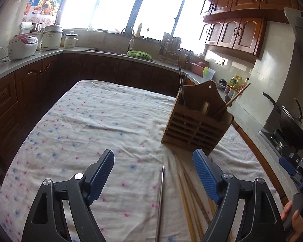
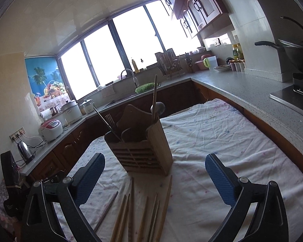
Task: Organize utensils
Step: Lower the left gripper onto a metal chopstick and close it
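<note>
We hold our left gripper [image 1: 153, 159] above the cloth [image 1: 86, 121] with its jaws spread wide and nothing between them; a single metal chopstick [image 1: 160, 197] lies on the cloth under the gap, and a loose bunch of wooden chopsticks [image 1: 188, 197] lies just beside it toward the right finger. The holder [image 1: 194, 125], a slatted wooden box, stands upright past the fingertips and to the right; a dark metal pair leans up out of its left compartment and a wooden stick slants out of its right one.

Our right gripper [image 2: 154, 163] is also wide open and empty; the holder [image 2: 139, 153] stands between its fingertips and a little beyond them, apart from both. A spoon [image 2: 158, 109] and a long wooden handle rise from its right compartment; dark chopsticks and a fork lean out of the left one. Wooden chopsticks [image 2: 143, 215] fan out on the cloth [image 2: 222, 133] in front of the holder, low between the fingers; one darker stick [image 2: 107, 209] lies apart at the left.
</note>
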